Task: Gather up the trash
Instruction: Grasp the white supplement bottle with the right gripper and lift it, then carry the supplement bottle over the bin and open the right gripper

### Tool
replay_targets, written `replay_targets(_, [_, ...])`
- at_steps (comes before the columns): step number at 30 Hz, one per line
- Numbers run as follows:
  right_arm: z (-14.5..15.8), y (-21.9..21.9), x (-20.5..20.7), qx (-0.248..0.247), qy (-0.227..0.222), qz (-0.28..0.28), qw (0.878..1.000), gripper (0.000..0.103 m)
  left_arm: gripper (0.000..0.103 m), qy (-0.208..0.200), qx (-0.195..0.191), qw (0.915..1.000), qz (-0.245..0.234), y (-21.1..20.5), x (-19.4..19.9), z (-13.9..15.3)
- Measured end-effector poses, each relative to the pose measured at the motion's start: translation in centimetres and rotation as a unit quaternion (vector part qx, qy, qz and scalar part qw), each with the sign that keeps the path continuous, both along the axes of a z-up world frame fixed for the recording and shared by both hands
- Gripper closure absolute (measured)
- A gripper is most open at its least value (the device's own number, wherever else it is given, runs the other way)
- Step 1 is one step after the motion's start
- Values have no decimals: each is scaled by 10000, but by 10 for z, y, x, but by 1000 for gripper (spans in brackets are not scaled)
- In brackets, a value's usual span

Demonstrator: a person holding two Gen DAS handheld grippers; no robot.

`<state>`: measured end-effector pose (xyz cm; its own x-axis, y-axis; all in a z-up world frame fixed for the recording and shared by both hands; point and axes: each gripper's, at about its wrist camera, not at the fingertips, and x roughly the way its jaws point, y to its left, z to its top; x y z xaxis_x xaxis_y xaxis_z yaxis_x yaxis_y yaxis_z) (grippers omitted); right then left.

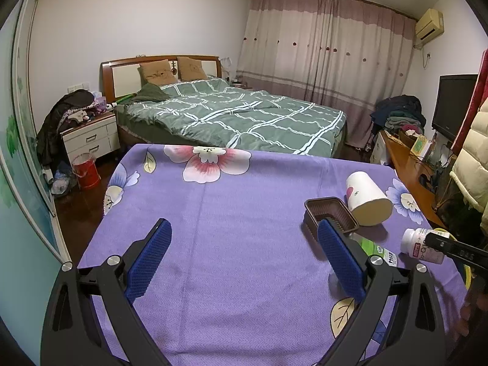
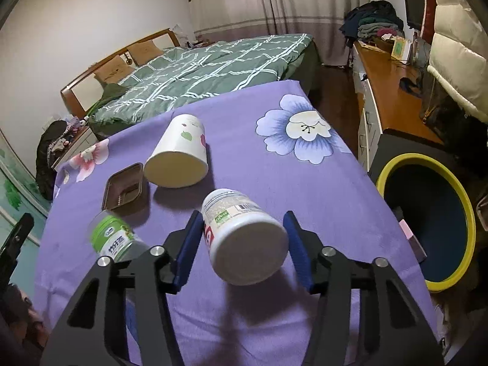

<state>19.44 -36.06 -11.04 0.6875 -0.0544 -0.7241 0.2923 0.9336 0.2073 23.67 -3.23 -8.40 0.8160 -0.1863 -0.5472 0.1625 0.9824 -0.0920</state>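
A white pill bottle (image 2: 241, 235) lies between the blue pads of my right gripper (image 2: 242, 235), lifted off the purple floral tablecloth (image 2: 274, 164); the jaws are closed against its sides. It also shows in the left wrist view (image 1: 422, 245). On the cloth lie a white paper cup (image 2: 180, 155) on its side, a brown plastic tray (image 2: 123, 190) and a clear bottle with a green label (image 2: 111, 238). My left gripper (image 1: 244, 253) is open and empty over the cloth, left of the tray (image 1: 331, 215) and cup (image 1: 367, 198).
A round bin with a yellow rim (image 2: 427, 222) stands off the table's right edge. A wooden sideboard (image 2: 387, 91) runs along the right wall. A bed with a green quilt (image 1: 231, 116) is beyond the table, with a nightstand (image 1: 91, 137) and a red bucket (image 1: 85, 170) at the left.
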Motion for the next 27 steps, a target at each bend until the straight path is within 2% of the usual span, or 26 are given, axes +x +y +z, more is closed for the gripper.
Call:
replay_targets(3, [2,2,-6,-1,5,172,9999,53,8,-7,19,10000,-9,-1,0,0])
replay_targets(8, [-13,18,-5,-137,362,570,9976,53,8,13,64,10000,-32,-3,0,-2])
replay_targets(13, [-28,24,2,-115,511,693,9962,53,8,12,84,10000,-25,-3,0,-2])
replay_targets(19, [-31,28,2,-181,528,773,9954,57,8,18,87,10000,-33,-4,0,-2])
replay_targets(22, [-27,24,-2,-173,463,732,9961,58,8,32,80,9999,-56,-4,0,-2])
replay_targets(27, [-14,-8,-12,-137,248,300,9991,58,8,20,93,9999,-98,-5,0,-1])
